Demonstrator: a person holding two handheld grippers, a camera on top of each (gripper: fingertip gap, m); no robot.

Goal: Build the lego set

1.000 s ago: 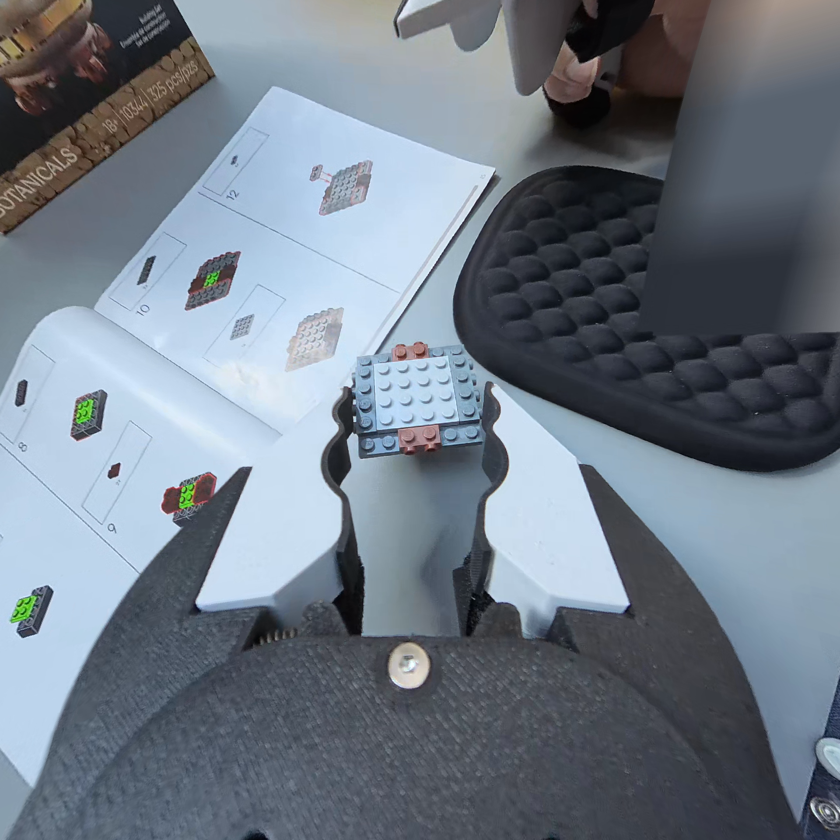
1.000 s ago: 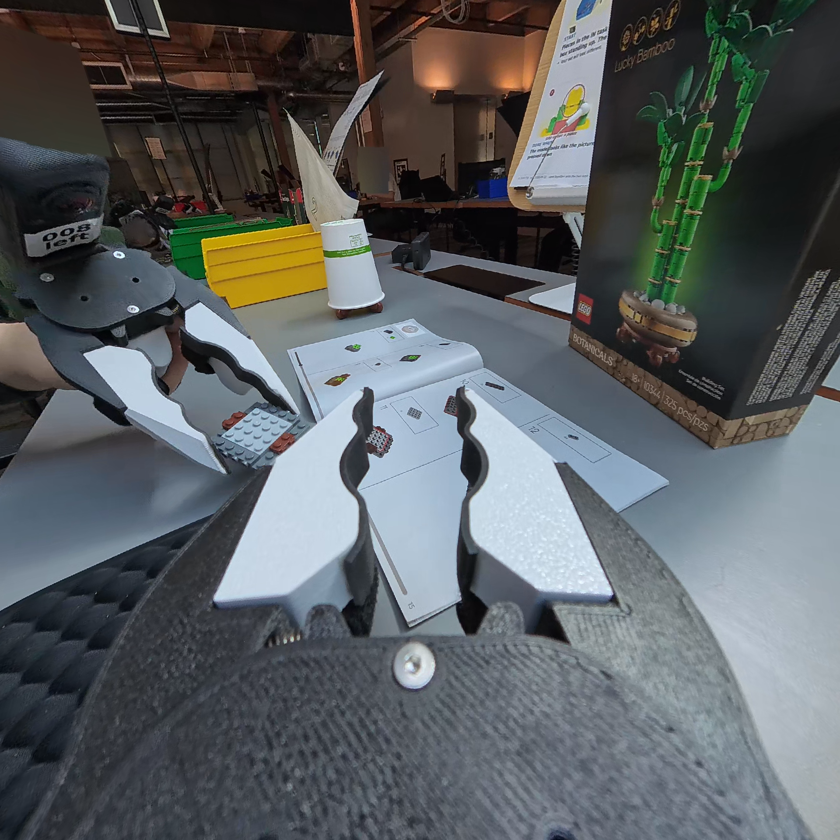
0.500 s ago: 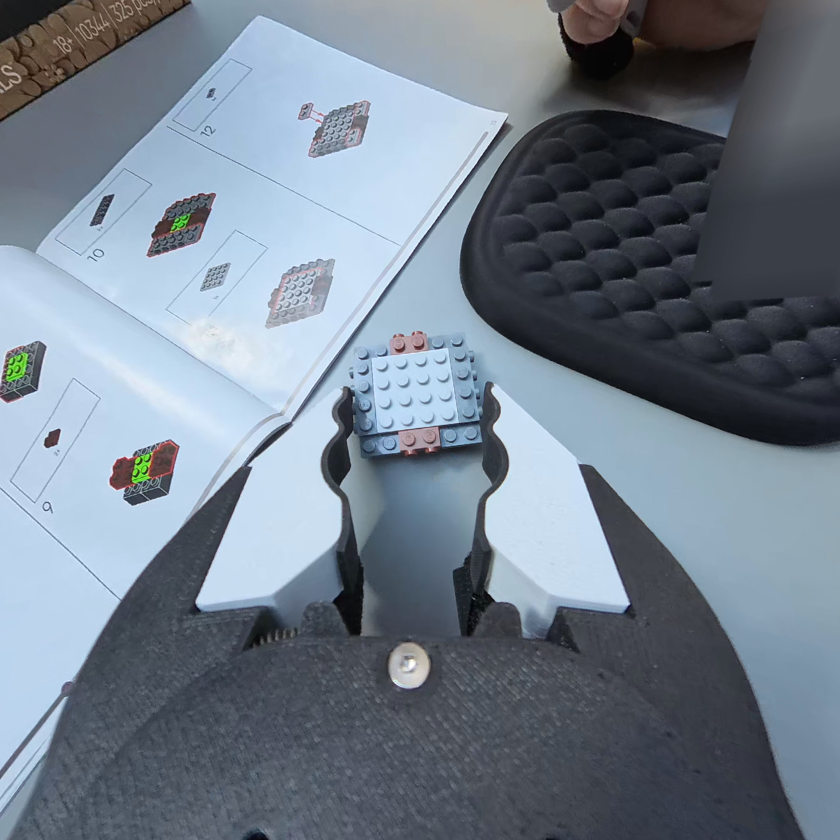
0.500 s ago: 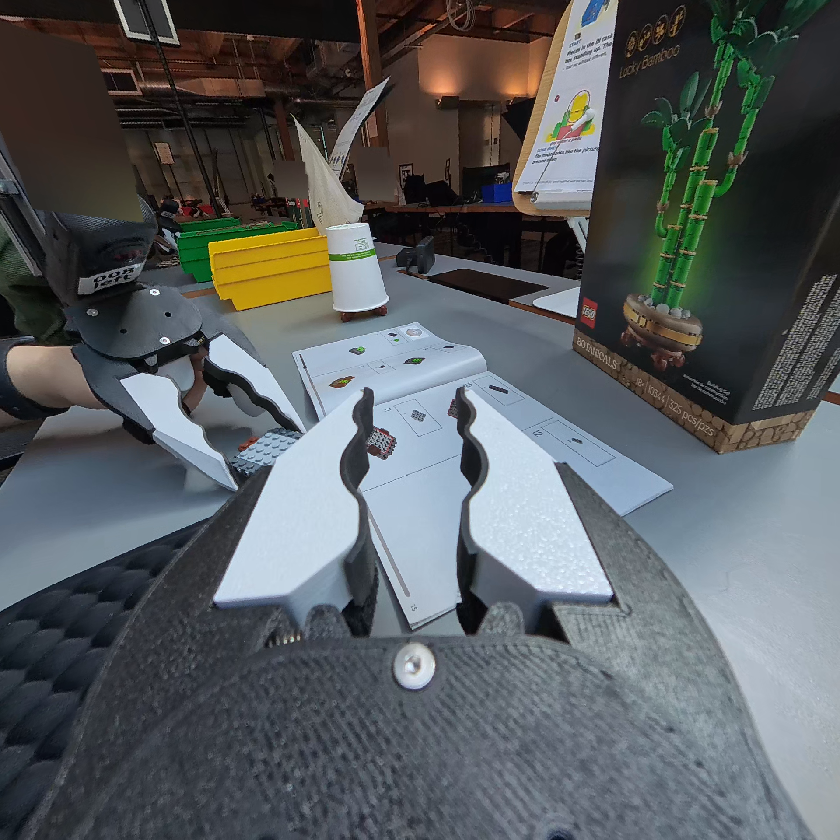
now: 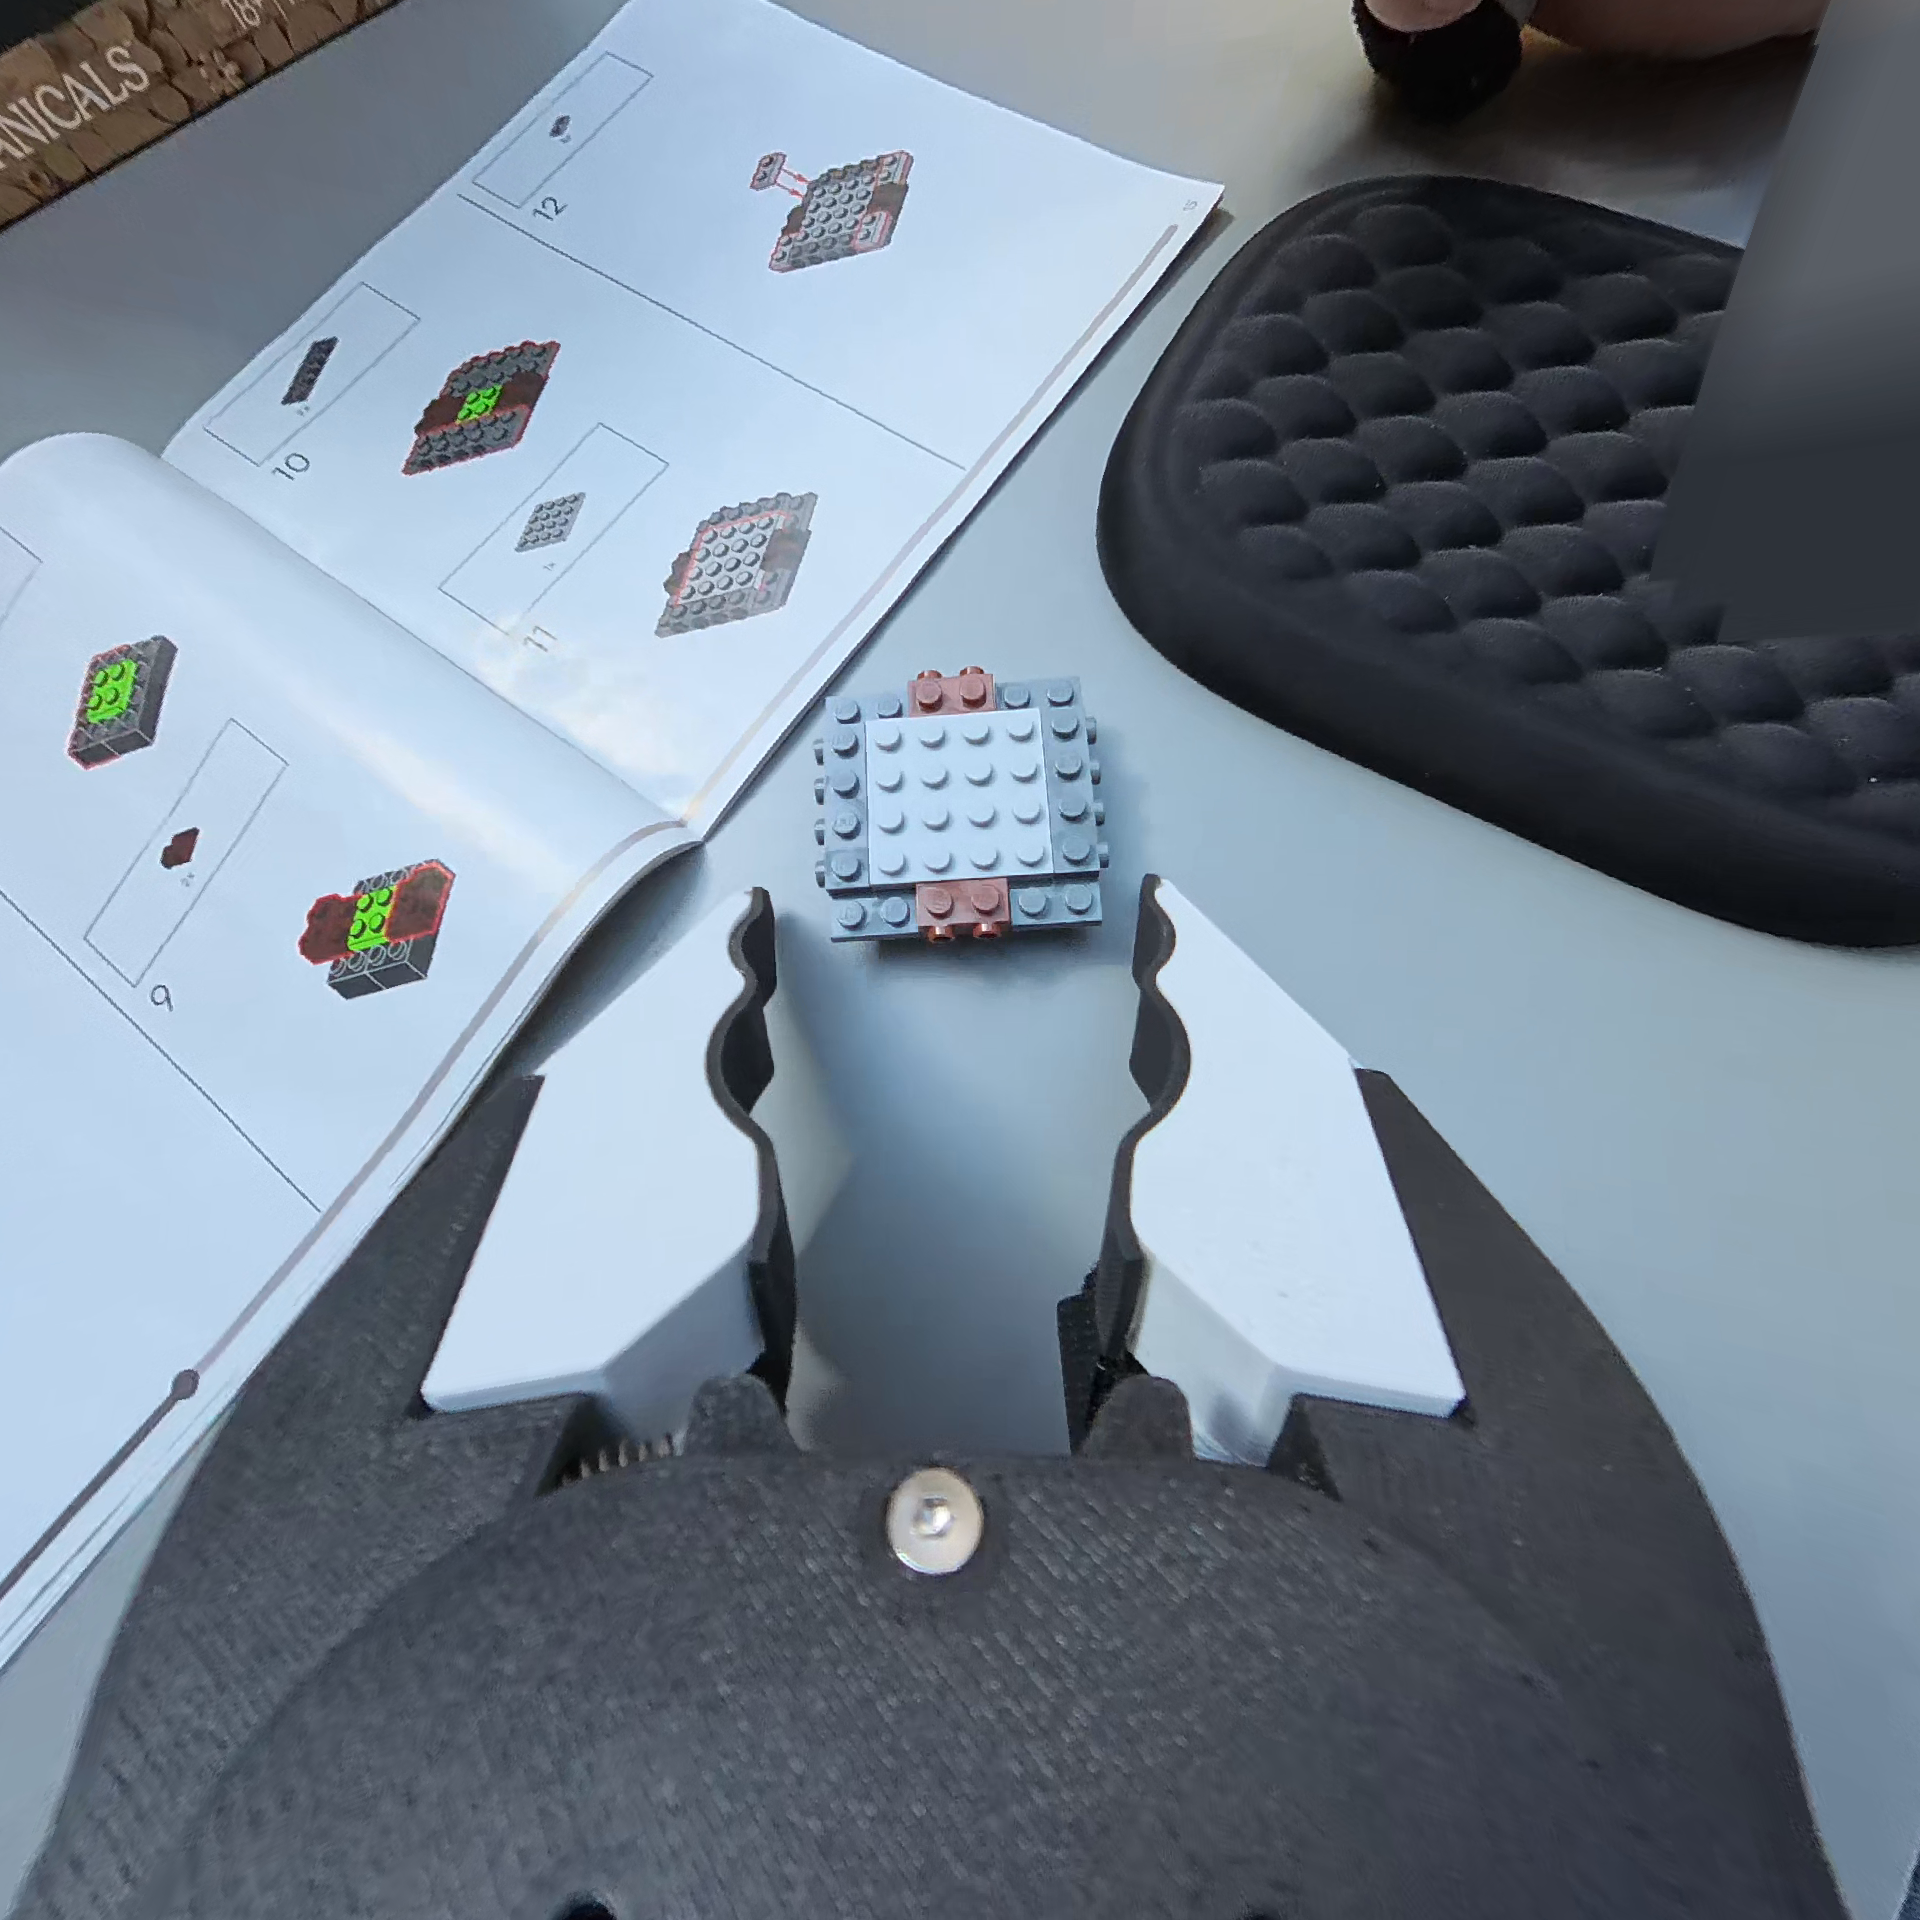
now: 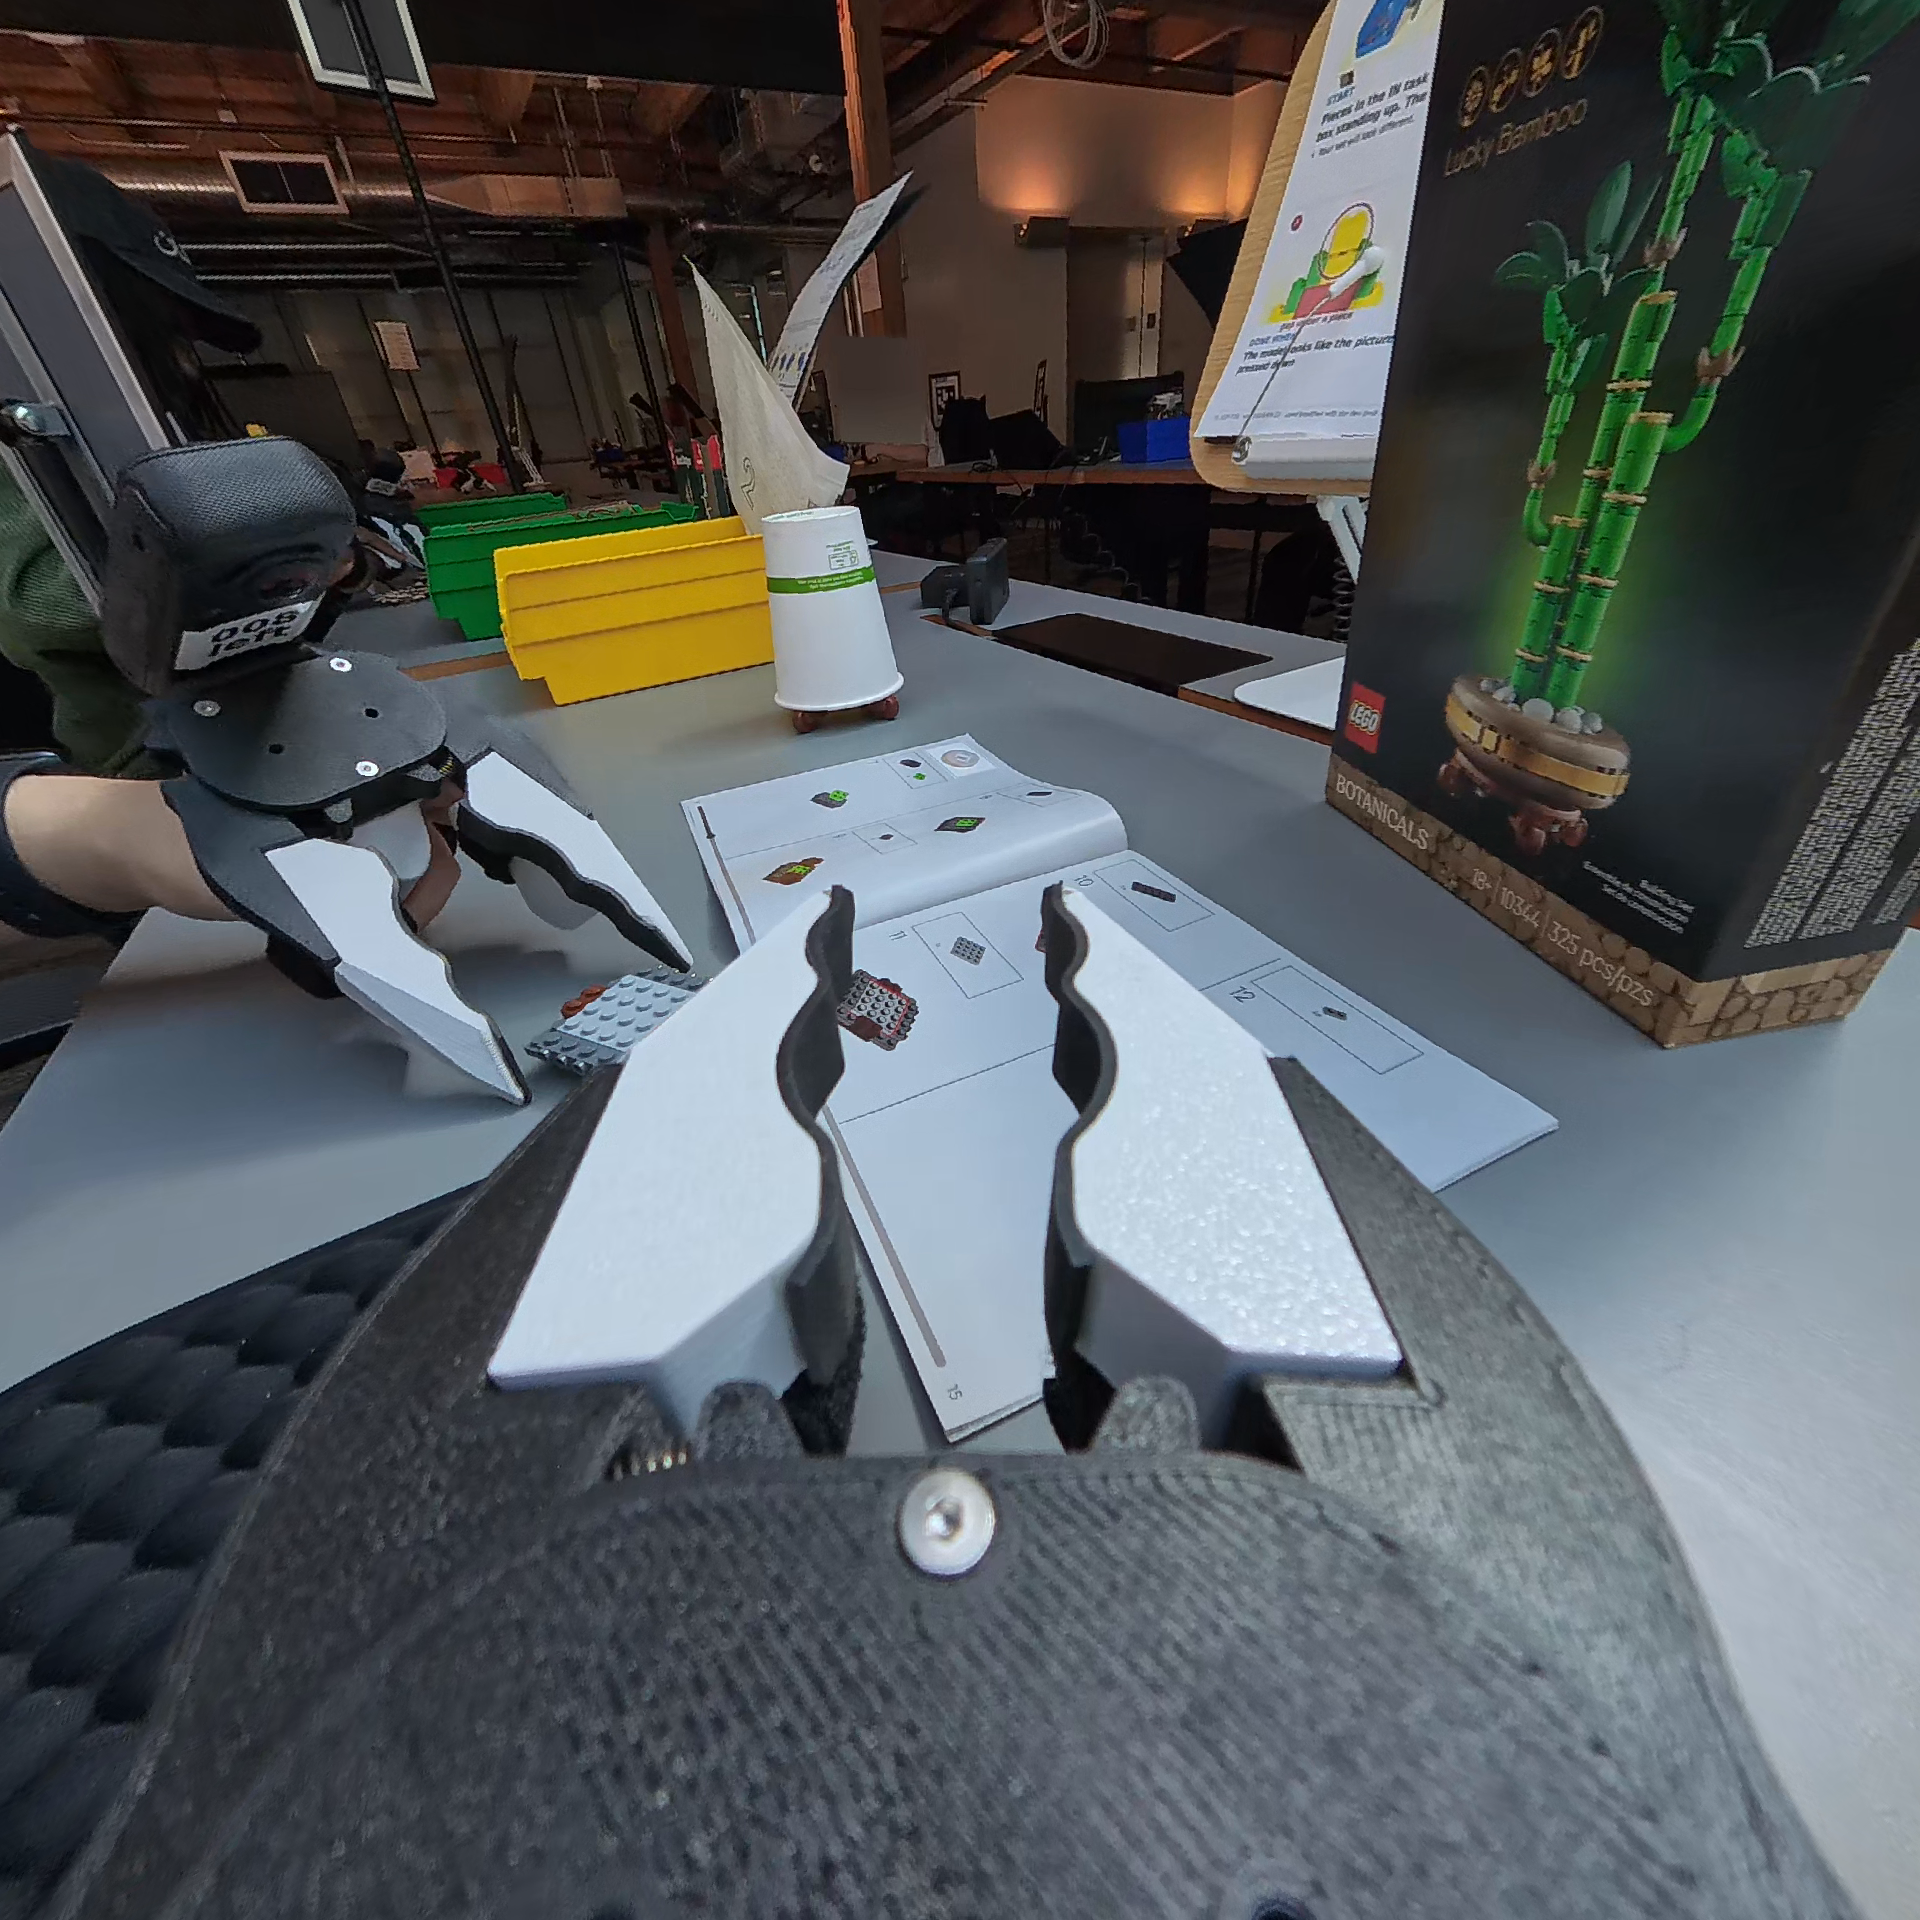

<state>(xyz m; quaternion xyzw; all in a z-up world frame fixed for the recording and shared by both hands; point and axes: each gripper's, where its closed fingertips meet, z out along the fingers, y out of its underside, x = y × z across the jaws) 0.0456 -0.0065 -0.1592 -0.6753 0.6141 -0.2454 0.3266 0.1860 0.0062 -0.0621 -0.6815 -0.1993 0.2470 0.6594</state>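
Between the fingers of the left gripper (image 5: 951, 904) nothing is held, jaws spread wide, tips just short of the grey lego block (image 5: 961, 805) lying flat on the table (image 5: 1455, 1091). Right gripper (image 6: 945, 904) also parted and empty, over the open booklet (image 6: 1143, 1018). Black mat (image 5: 1455, 540) beside block; box (image 6: 1662, 520) stands behind.

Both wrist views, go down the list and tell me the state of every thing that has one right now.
Left gripper: open, empty, just short of the build.
Right gripper: open, empty, over the booklet.
Lego build: flat on the table, studs up, free of both grippers.
Booklet: open, lying flat.
Box: standing upright.
Paper cup: upside down on brown pieces.
Yellow bins: stacked.
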